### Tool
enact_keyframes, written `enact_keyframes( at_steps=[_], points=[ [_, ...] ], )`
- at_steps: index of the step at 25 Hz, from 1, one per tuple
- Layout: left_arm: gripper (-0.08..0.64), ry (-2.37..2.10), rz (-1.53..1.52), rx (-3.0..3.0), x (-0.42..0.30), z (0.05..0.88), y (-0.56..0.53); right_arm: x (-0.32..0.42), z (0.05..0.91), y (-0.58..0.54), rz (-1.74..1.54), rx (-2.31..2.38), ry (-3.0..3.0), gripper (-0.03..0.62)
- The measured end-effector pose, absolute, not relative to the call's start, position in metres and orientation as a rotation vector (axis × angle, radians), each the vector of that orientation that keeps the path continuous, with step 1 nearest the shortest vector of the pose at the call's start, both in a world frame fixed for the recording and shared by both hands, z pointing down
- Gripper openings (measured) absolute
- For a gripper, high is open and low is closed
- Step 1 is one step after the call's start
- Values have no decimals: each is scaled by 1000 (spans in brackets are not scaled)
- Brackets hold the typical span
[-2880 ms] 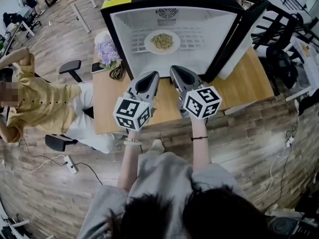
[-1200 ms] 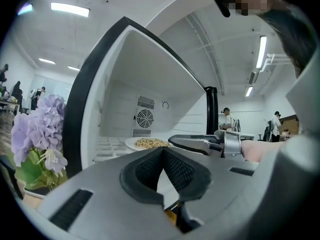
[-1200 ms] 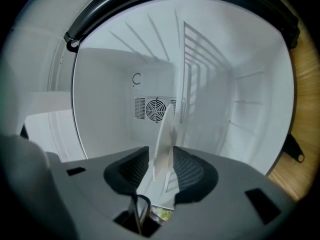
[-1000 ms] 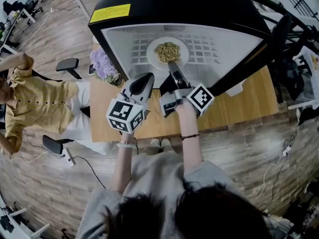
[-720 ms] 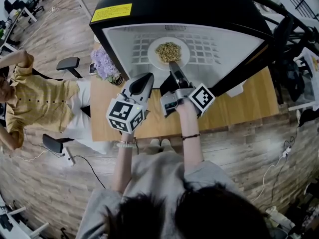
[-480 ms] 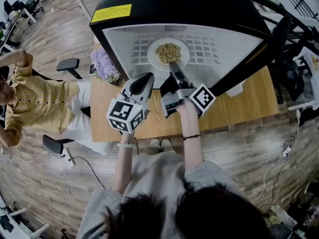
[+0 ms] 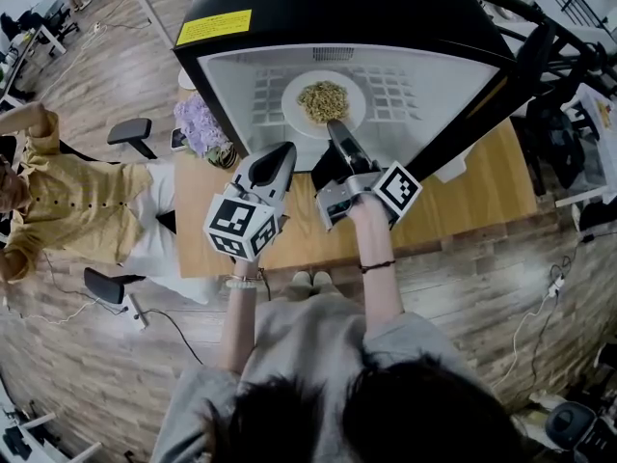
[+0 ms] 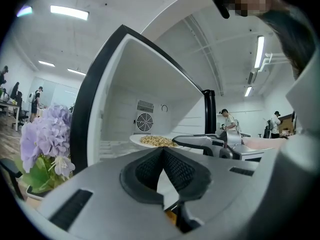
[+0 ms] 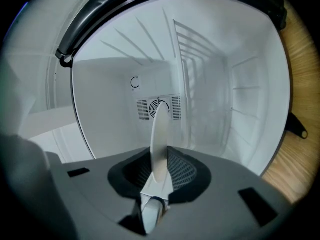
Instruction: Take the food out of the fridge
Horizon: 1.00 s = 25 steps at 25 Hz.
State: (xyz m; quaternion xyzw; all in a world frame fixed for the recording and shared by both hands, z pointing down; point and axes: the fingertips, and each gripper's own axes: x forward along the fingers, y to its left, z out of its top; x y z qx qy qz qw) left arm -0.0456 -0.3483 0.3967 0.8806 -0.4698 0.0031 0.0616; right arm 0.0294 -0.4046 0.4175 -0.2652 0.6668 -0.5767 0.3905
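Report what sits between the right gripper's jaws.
The rim of the white plate, seen edge-on in the right gripper view. The right gripper has just been closing its jaws, and they press on that rim.

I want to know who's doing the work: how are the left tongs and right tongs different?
The right tongs reach into the fridge; the left tongs hang outside, over the table. The right tongs have just been closing and pinch the plate by its rim; the left tongs are shut on nothing. Both are grey and point toward the fridge.
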Motion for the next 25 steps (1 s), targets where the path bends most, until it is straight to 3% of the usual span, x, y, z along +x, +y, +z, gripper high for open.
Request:
enact_keyframes(
  at_steps=[25],
  points=[
    [8, -1254, 78, 2790, -34, 404, -296, 32, 406, -344, -1517, -550, 1773, 75]
  ],
)
